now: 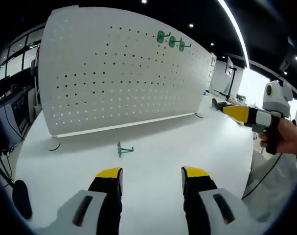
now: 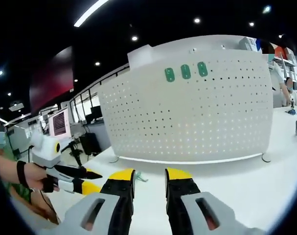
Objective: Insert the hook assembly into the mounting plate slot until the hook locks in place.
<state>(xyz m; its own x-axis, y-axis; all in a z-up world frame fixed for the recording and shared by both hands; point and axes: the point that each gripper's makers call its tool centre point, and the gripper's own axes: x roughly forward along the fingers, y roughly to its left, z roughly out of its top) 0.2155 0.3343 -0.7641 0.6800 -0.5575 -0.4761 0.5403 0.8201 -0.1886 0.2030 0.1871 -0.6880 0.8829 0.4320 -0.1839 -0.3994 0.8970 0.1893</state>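
Green hook (image 1: 124, 148) lying loose on white table (image 1: 153, 161), just in front of pegboard base, well ahead of left hand-held gripper (image 1: 152, 177). Small, dark teal, thin prongs; detail too fine to read. White pegboard (image 1: 124, 78) upright on table, rows of small holes, three green hooks (image 2: 186, 72) mounted near top edge. Left hand-held gripper jaws parted, nothing between. Right hand-held gripper (image 2: 149, 180) jaws parted narrowly, holding nothing. Beyond: dark ceiling with spot lights, light strip, windows, monitors (image 2: 59, 125).
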